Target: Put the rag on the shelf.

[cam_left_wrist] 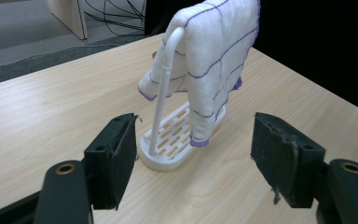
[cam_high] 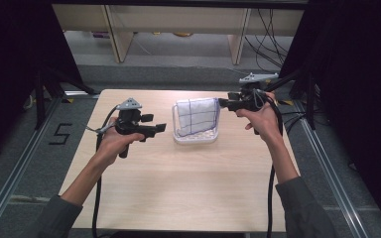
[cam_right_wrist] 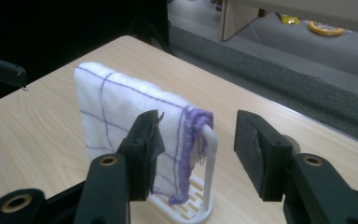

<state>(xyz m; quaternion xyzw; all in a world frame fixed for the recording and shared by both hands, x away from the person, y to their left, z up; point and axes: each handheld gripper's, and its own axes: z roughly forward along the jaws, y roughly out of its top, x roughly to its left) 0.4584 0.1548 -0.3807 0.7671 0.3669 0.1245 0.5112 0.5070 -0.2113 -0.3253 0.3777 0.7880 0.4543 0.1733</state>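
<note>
A white cloth with purple grid lines [cam_high: 196, 116] [cam_left_wrist: 214, 60] [cam_right_wrist: 121, 126] hangs over a white plastic rack [cam_high: 195, 137] [cam_left_wrist: 168, 140] [cam_right_wrist: 208, 172] in the middle of the table. My left gripper [cam_high: 161, 127] [cam_left_wrist: 193, 156] floats to the rack's left, jaws open and empty, pointed at the rack's end. My right gripper [cam_high: 222, 103] [cam_right_wrist: 196, 149] hovers at the rack's upper right corner, open, its jaws on either side of the cloth's purple hem and the rack's post, not touching.
The light wooden table [cam_high: 178, 183] has bare surface in front of the rack. Wooden furniture legs [cam_high: 238, 42] and cables [cam_high: 270, 39] lie on the grey floor beyond the far edge. Dark stands flank the table.
</note>
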